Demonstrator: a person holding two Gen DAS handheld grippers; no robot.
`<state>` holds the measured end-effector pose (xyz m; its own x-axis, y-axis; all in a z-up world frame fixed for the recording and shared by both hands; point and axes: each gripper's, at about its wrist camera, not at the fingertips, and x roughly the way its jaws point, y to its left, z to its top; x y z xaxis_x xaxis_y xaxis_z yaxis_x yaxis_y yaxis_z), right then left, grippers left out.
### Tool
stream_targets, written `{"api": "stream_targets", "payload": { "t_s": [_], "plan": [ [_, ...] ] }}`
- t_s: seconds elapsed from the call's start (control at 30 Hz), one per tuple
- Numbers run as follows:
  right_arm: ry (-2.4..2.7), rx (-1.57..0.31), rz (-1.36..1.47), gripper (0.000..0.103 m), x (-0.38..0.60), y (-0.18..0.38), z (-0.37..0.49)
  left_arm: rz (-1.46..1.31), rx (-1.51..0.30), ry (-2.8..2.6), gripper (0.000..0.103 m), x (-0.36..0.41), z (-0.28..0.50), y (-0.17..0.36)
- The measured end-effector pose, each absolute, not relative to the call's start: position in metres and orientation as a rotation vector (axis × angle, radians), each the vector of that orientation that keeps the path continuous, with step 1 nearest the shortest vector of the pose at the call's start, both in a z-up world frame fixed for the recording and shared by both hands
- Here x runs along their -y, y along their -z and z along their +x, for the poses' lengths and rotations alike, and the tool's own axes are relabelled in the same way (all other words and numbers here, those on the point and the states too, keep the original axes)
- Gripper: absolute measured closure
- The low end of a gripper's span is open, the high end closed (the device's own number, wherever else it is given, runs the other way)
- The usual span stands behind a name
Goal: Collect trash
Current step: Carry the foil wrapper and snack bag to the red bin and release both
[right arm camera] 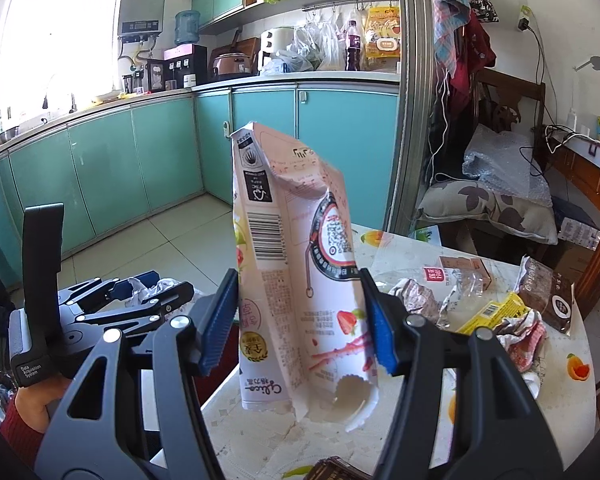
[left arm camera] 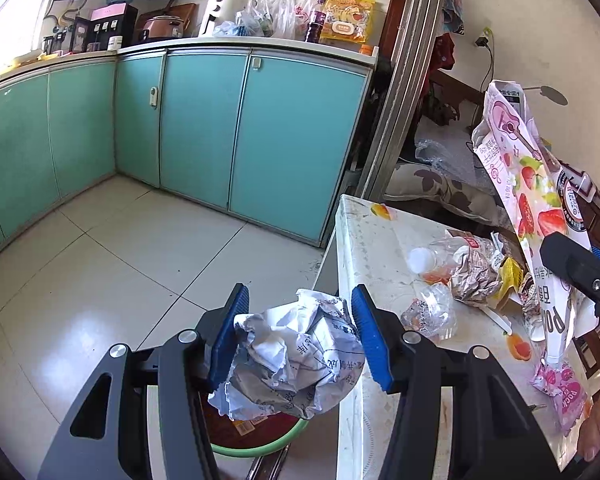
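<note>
My left gripper (left arm camera: pixel 300 338) is shut on a crumpled ball of printed white paper (left arm camera: pixel 296 360), held off the table's left edge above a green-rimmed bin (left arm camera: pixel 256 446). The same gripper (right arm camera: pixel 140 292) shows at the left of the right wrist view, with the paper (right arm camera: pixel 148 286) in it. My right gripper (right arm camera: pixel 300 320) is shut on a tall pink-and-white snack bag (right arm camera: pixel 296 264) printed with strawberries, held upright over the table (right arm camera: pixel 416 252). In the left wrist view that bag (left arm camera: pixel 528 184) stands at the right, with one of the right gripper's fingers (left arm camera: pixel 580 272) beside it.
On the table lie more wrappers: a crumpled silver wrapper (left arm camera: pixel 474 272), clear plastic packets (left arm camera: pixel 430 312), a yellow wrapper (right arm camera: pixel 492 312) and a brown packet (right arm camera: pixel 548 292). Teal kitchen cabinets (left arm camera: pixel 204 128) line the far side of the tiled floor (left arm camera: pixel 120 264). A cushioned chair (right arm camera: pixel 496 208) stands behind the table.
</note>
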<state>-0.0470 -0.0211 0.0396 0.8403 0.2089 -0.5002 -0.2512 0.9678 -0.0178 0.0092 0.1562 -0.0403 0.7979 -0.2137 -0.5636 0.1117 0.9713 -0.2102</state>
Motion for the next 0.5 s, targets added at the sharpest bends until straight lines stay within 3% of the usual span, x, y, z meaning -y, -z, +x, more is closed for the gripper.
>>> {"api": "stream_targets", "payload": {
  "t_s": [0.23, 0.5],
  "plan": [
    [-0.310, -0.589, -0.138, 0.046, -0.004, -0.025, -0.027, -0.193, -0.678, 0.117, 0.052, -0.177, 0.016, 0.061],
    [-0.455, -0.851, -0.034, 0.046, -0.027, 0.010, 0.031, -0.271, -0.794, 0.116, 0.052, -0.192, 0.034, 0.093]
  ]
}}
